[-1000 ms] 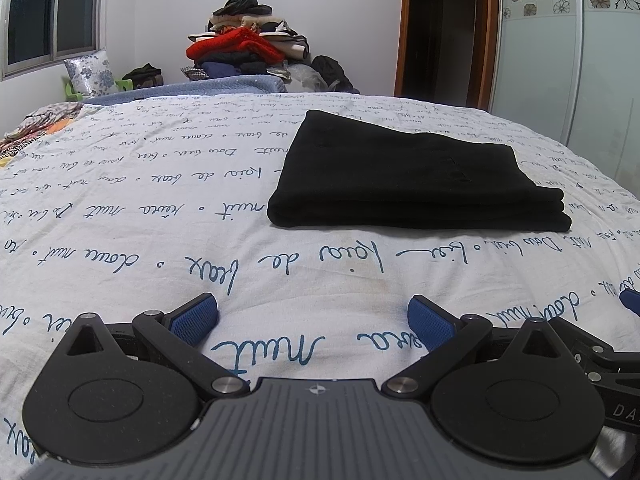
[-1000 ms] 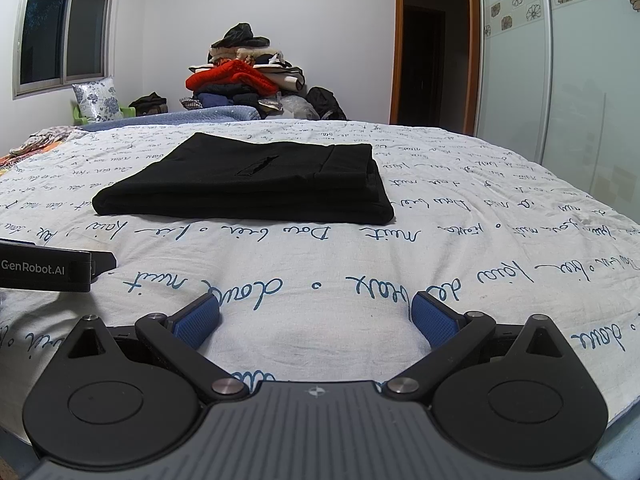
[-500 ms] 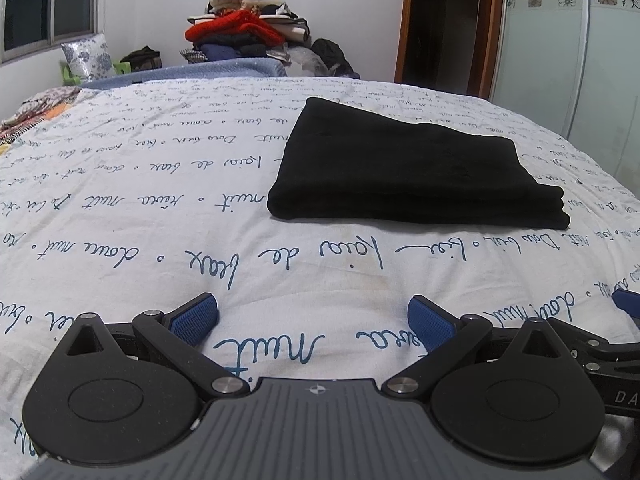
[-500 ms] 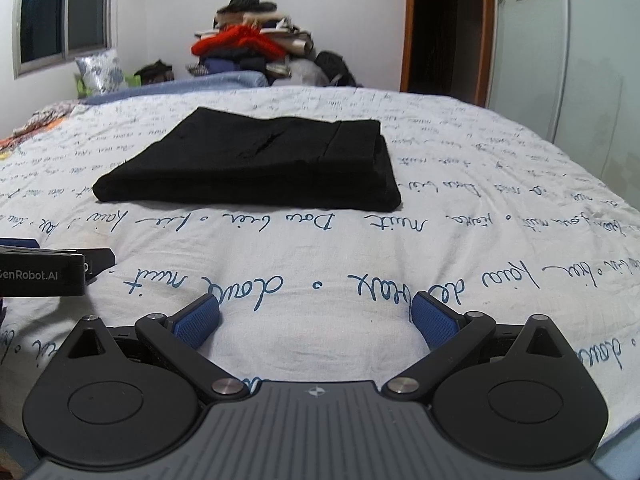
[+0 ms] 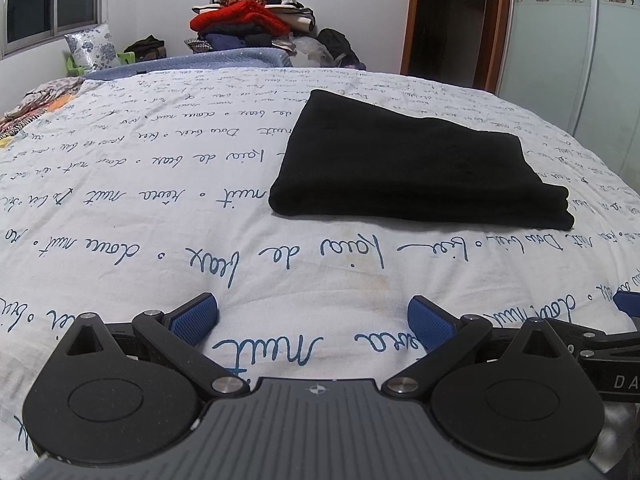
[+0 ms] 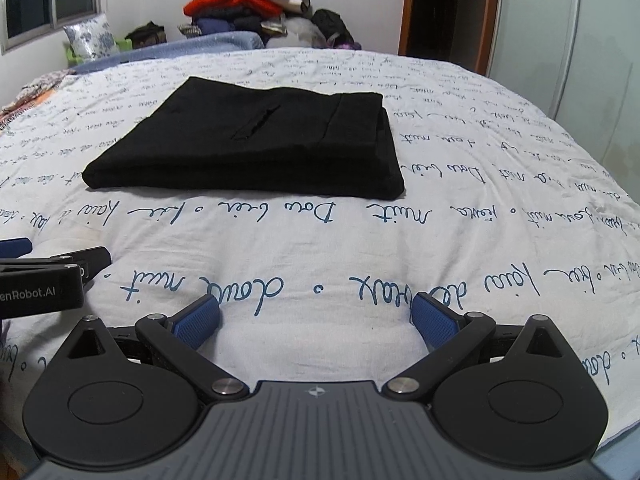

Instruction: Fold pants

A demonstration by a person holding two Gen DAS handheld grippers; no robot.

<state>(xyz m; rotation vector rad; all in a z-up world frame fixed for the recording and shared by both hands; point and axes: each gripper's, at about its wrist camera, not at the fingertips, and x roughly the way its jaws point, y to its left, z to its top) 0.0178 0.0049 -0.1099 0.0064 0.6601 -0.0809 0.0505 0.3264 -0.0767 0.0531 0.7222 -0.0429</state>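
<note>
The black pants [image 5: 404, 164] lie folded into a flat rectangle on the bed, ahead and to the right in the left wrist view. In the right wrist view the pants [image 6: 260, 148] lie ahead and to the left, pocket slit and waistband up. My left gripper [image 5: 312, 320] is open and empty, low over the sheet, well short of the pants. My right gripper [image 6: 316, 320] is open and empty, also short of them. Each gripper shows at the edge of the other's view: the right gripper [image 5: 624, 344], the left gripper [image 6: 48, 276].
The bed has a white sheet [image 5: 160, 184] printed with blue handwriting. A pile of clothes [image 5: 252, 20] stands beyond the far edge, with a flowered pillow [image 5: 92, 46] at far left. A dark doorway [image 5: 440, 20] and a sliding wardrobe door [image 5: 568, 60] are at the right.
Both grippers have tilted down a little, so the bed and pants sit lower and larger in view. The pants have not moved. Both grippers stay open.
</note>
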